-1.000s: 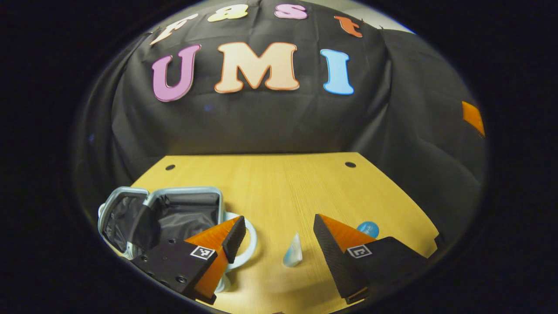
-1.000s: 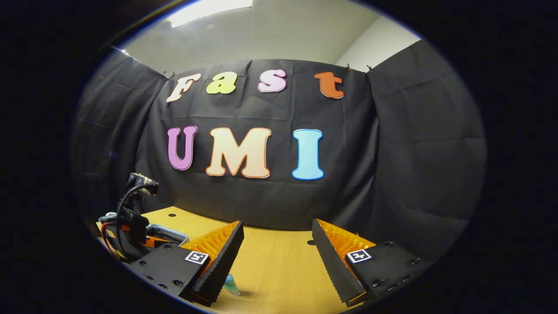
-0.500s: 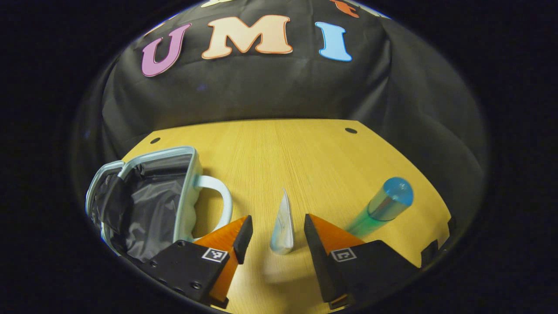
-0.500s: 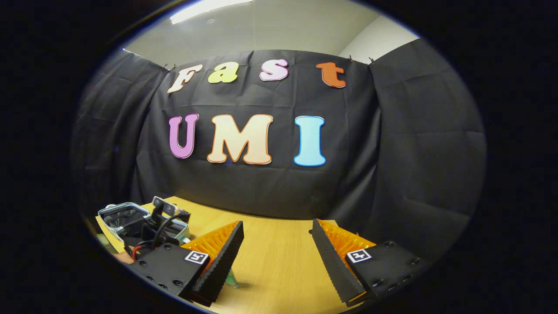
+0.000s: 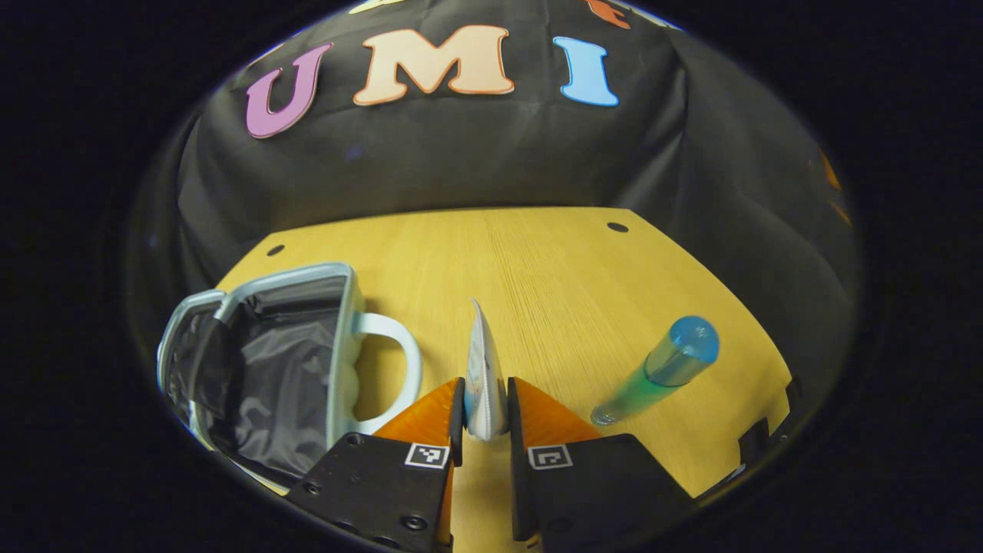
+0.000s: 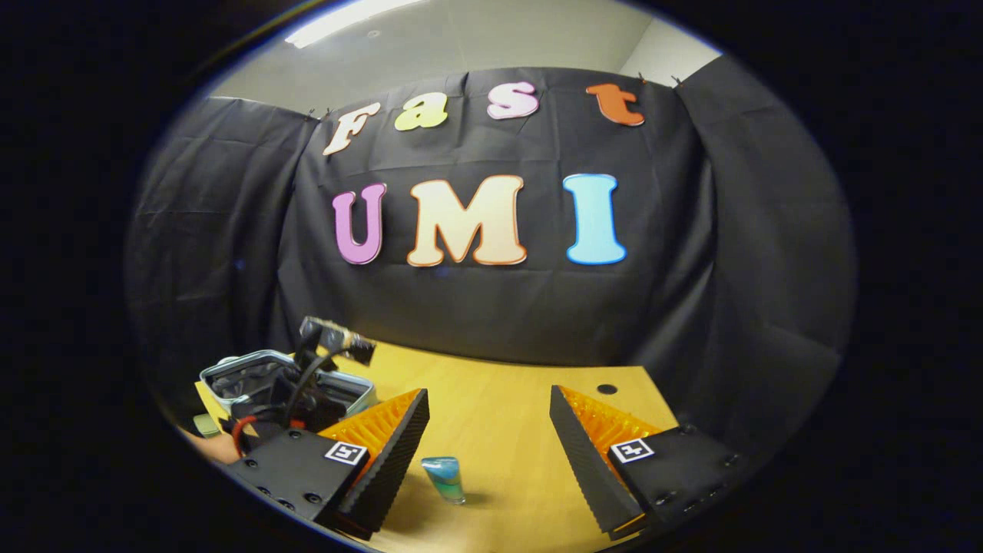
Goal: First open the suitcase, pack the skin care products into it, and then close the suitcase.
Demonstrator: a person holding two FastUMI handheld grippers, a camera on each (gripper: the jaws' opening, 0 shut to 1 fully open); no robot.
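Note:
In the left gripper view, my left gripper [image 5: 484, 403] is shut on a flat pale tube [image 5: 483, 369] that stands on edge between its fingers. The small light-blue suitcase [image 5: 265, 361] lies open at the left, dark lining showing, its handle [image 5: 399, 361] toward the tube. A clear blue-green bottle [image 5: 660, 369] with a blue cap lies at the right. In the right gripper view, my right gripper [image 6: 489, 442] is open above the table, the blue-green bottle [image 6: 445, 478] below it near its left finger. The suitcase [image 6: 253, 380] and the other gripper's body [image 6: 307, 369] sit at far left.
The yellow wooden table [image 5: 537, 261] has two small holes near its back edge [image 5: 617, 227]. Black cloth walls close the back and sides. The table's right edge [image 5: 768, 384] lies just beyond the bottle.
My left gripper closed on the flat tube, which was loose between open fingers half a second ago. The right gripper view swung right, bringing the bottle more into view.

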